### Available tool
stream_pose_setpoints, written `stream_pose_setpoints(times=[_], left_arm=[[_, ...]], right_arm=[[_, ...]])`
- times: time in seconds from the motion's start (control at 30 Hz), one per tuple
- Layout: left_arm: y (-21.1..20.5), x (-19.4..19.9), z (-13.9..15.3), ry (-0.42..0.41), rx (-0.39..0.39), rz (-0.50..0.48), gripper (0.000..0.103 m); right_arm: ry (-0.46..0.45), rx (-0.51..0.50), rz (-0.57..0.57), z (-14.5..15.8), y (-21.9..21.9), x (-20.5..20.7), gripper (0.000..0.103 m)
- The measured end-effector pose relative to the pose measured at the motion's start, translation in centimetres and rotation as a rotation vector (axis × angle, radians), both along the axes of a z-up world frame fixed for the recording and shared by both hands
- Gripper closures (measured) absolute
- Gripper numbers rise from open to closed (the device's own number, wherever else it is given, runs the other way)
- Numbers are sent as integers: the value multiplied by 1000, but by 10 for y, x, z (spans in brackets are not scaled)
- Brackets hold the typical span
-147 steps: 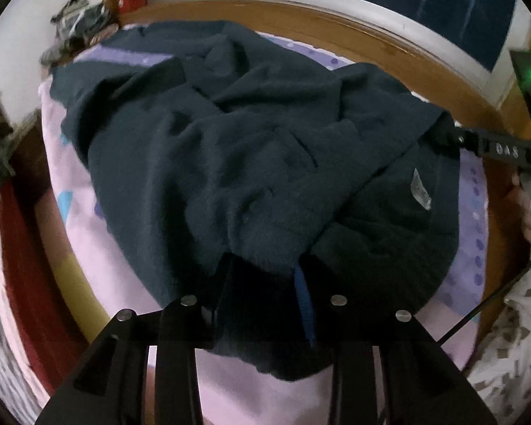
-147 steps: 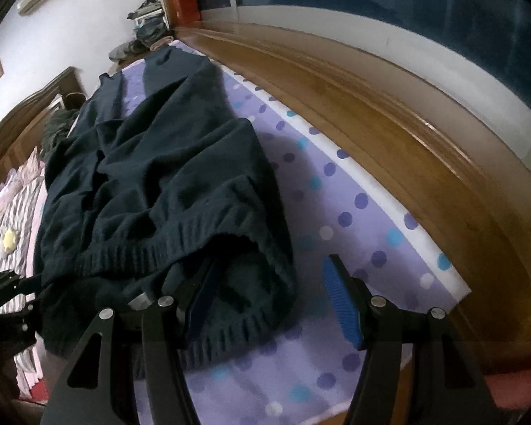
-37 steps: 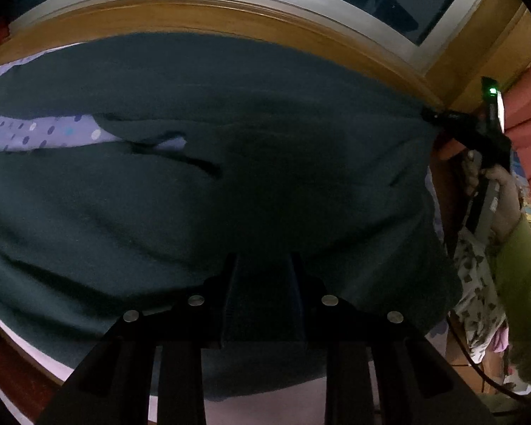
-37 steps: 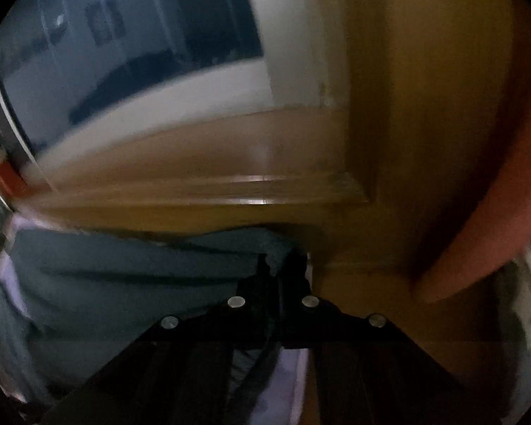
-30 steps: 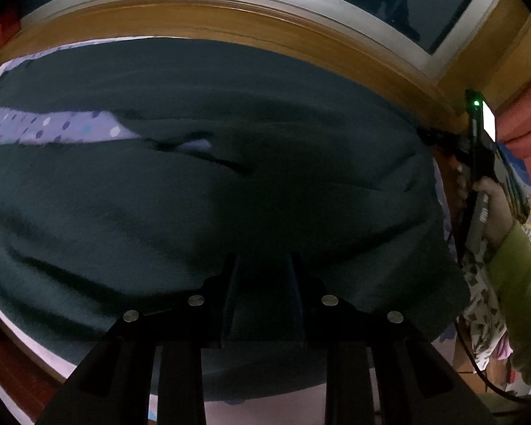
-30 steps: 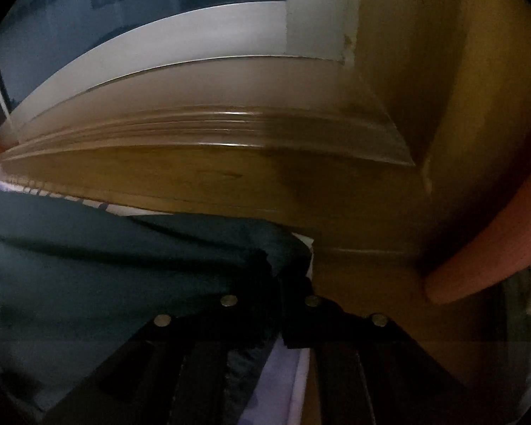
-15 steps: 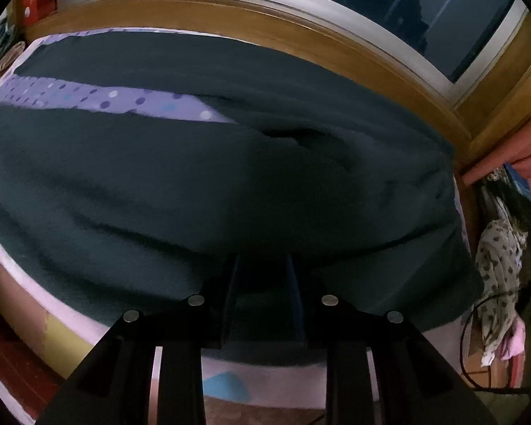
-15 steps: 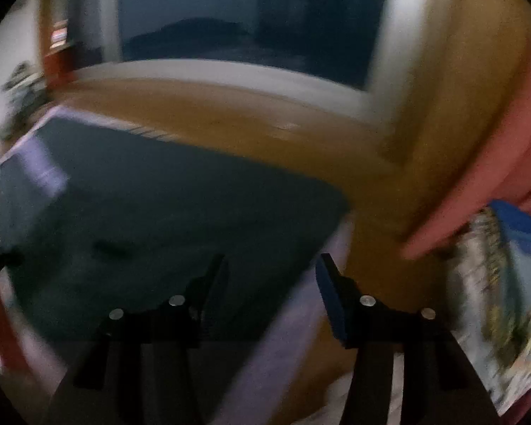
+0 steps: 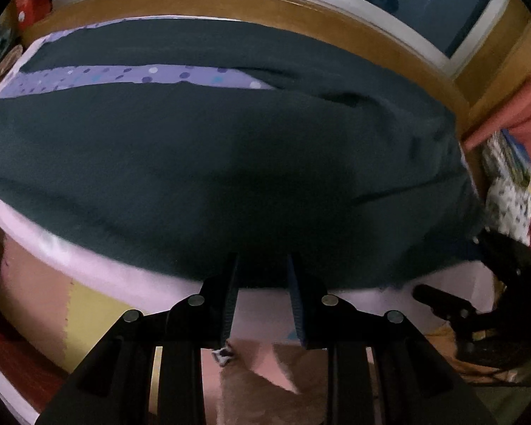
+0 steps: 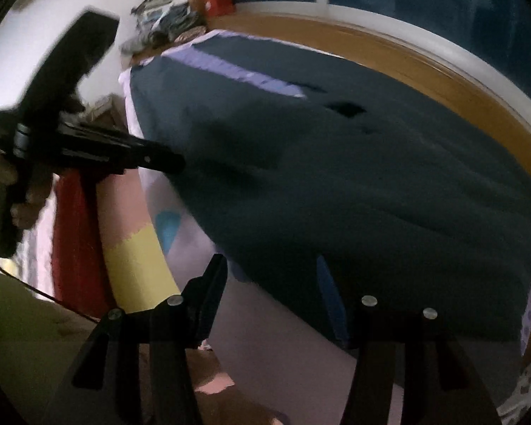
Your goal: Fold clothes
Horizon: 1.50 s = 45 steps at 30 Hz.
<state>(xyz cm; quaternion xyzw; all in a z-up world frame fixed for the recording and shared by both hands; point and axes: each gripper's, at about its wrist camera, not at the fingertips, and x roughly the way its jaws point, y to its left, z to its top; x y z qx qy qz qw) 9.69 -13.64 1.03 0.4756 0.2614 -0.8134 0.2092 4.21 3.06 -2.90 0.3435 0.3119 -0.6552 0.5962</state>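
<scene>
Since half a second ago my left gripper (image 9: 262, 283) has parted its fingers, releasing the dark teal knitted sweater (image 9: 212, 156); my right gripper (image 10: 272, 283) is spread open too. The sweater lies flat across the purple polka-dot bedsheet (image 9: 131, 76).

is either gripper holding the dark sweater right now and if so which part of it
Neither. The left gripper and right gripper both stand open at the near edge of the dark sweater, which lies spread flat on the bed.

No text, label, brand or number is readable in either view.
</scene>
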Motion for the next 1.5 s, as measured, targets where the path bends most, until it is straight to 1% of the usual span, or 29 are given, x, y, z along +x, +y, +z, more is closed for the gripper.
stream_pose_setpoints(times=[0.07, 0.13, 0.17, 0.2, 0.23, 0.27, 0.3, 0.37, 0.4, 0.5, 0.53, 0.63, 0.7, 0.83, 0.97, 1.1, 1.27, 1.33, 1.4, 1.43, 1.47, 1.5], left_arm=[[4, 7, 0, -9, -14, -19, 77], [9, 12, 3, 1, -23, -51, 77], [12, 13, 5, 10, -28, -70, 77], [16, 13, 7, 22, -33, -88, 77], [19, 13, 8, 34, -38, -106, 77], [23, 13, 10, 47, -44, -123, 77], [25, 13, 11, 57, -51, -134, 77], [25, 11, 10, 70, -71, -151, 77], [24, 9, 10, 75, -84, -159, 77], [25, 9, 13, 106, -142, -181, 77], [22, 11, 15, 112, -157, -188, 77], [22, 6, 19, 132, -219, -215, 77], [22, -1, 19, 126, -262, -255, 76], [19, -11, 13, 73, -307, -350, 76], [22, -18, 6, 10, -361, -466, 76], [25, -25, -8, -43, -403, -544, 76], [28, -33, -13, -49, -470, -579, 73], [28, -35, -13, -50, -477, -584, 72], [26, -37, -13, -39, -502, -595, 68], [24, -38, -14, -32, -509, -593, 67], [19, -40, -14, -22, -504, -581, 67], [14, -42, -13, -13, -482, -567, 74]], right_arm=[[53, 8, 14, -9, -12, 12, 50], [132, 16, 17, -12, -12, 22, 49], [160, -4, 20, -14, -12, 24, 48], [184, -19, 21, -16, -13, 26, 48], [188, -22, 12, -18, -16, 26, 48], [175, -28, -4, -18, -17, 24, 55], [151, -34, -27, -17, -19, 20, 75], [71, -50, -66, -12, -21, 9, 91], [34, -63, -83, -10, -24, 4, 94], [-46, -89, -111, -1, -30, -9, 95], [-59, -92, -111, 1, -32, -11, 95], [-58, -84, -97, 5, -33, -12, 95], [-48, -73, -79, 5, -33, -9, 95], [-29, -58, -49, 7, -28, -3, 95], [-35, -59, -54, 10, -22, -2, 95], [-42, -65, -65, 10, -22, -4, 95], [-70, -90, -89, 14, -20, -8, 95], [-89, -100, -113, 16, -19, -11, 95], [-102, -113, -136, 19, -16, -13, 95], [-100, -121, -145, 21, -15, -12, 95], [-98, -129, -155, 24, -13, -10, 95], [-95, -136, -164, 27, -12, -8, 95]])
